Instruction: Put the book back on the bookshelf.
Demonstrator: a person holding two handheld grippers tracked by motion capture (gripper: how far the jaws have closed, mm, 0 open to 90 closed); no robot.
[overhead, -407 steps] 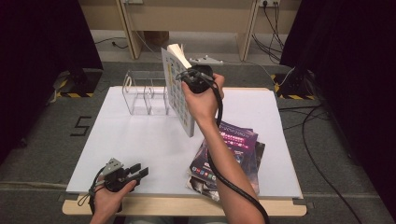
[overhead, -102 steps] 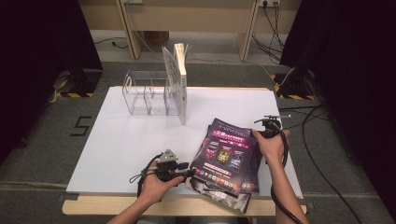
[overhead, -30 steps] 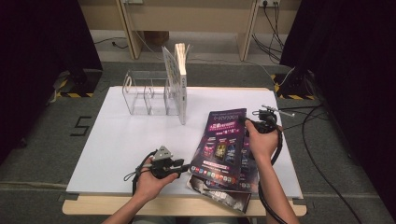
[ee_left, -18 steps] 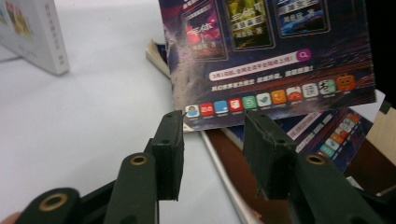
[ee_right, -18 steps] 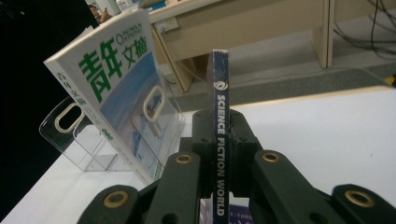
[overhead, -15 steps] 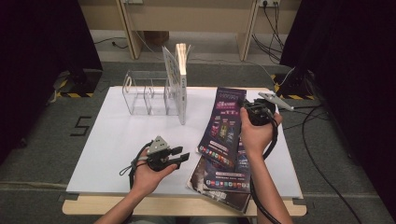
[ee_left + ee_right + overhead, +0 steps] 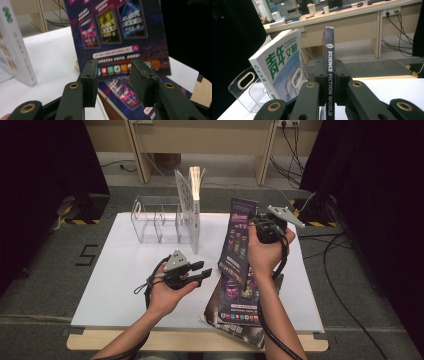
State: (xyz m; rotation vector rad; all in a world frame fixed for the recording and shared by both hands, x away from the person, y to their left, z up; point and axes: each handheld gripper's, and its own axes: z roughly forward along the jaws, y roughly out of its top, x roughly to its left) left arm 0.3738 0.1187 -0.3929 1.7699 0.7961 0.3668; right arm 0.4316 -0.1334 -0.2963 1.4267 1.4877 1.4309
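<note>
My right gripper is shut on the spine of a dark purple magazine and holds it upright above the table's right side. In the right gripper view the spine reads "Science Fiction World" and sits pinched between the pads of the gripper. My left gripper hovers left of the magazine. Its jaws have just been opening and stand apart with nothing between them. In the left gripper view, the gripper faces the magazine's cover.
More purple magazines lie stacked at the front right of the white table. A clear divided rack stands at the back, with a white magazine upright at its right end. In the right gripper view, the white magazine bears green characters.
The right gripper has lifted the purple magazine off the stack and stood it upright, farther back. The left gripper has risen and drawn away from the stack's left edge.
</note>
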